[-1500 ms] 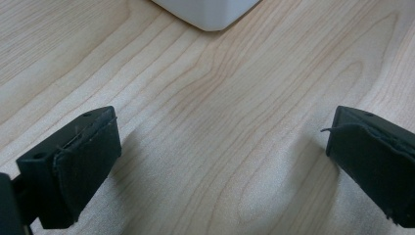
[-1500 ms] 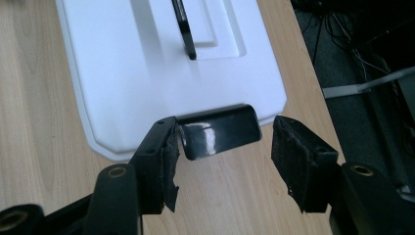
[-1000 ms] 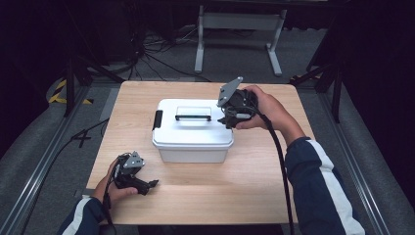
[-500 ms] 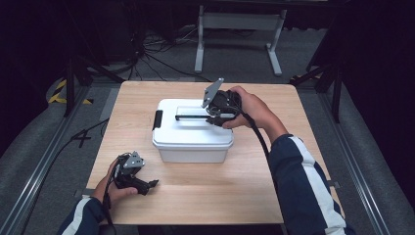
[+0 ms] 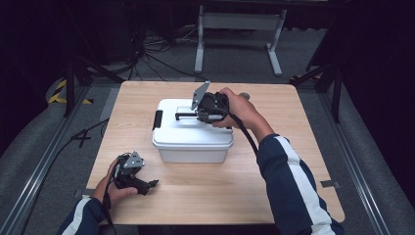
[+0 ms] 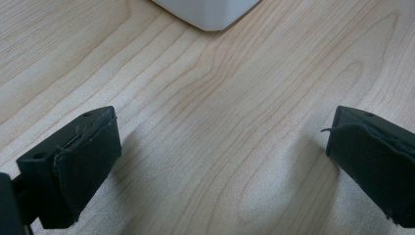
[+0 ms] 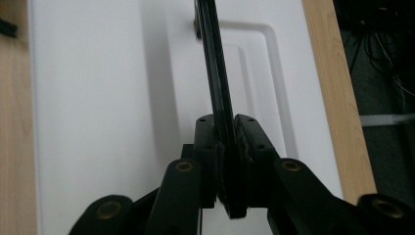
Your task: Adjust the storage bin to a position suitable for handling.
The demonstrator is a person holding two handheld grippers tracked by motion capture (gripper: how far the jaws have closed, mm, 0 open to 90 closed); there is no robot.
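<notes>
At about 7 o'clock on the table (image 5: 274,191), nearest the person, the left gripper (image 5: 147,185) rests low over the pale wood-grain top in the left hand (image 5: 115,188), its jaws spread wide with only bare wood between them; in the left gripper view the two black pads (image 6: 83,161) stand far apart, and a rounded white corner of the box (image 6: 210,12) is cut off by the top edge.

Toward the table's centre sits the white lidded box (image 5: 192,132), with a black latch (image 5: 157,119) on its 9 o'clock end. Over its lid, the right gripper (image 5: 199,115) is held by the right hand (image 5: 237,108), whose dark sleeve carries a white stripe. The right gripper view shows its jaws closed tight on the black handle (image 7: 218,93), which stands up edge-on from a recess in the lid. The grey plate on top of that gripper hides part of the handle in the high view.

Beyond the table, at 12 o'clock, lies grey floor with loose cables (image 5: 147,51) and the pale legs of a stand (image 5: 235,34); yellow-black tape (image 5: 63,93) marks the floor at 10 o'clock. The room behind is too dark to make out.
</notes>
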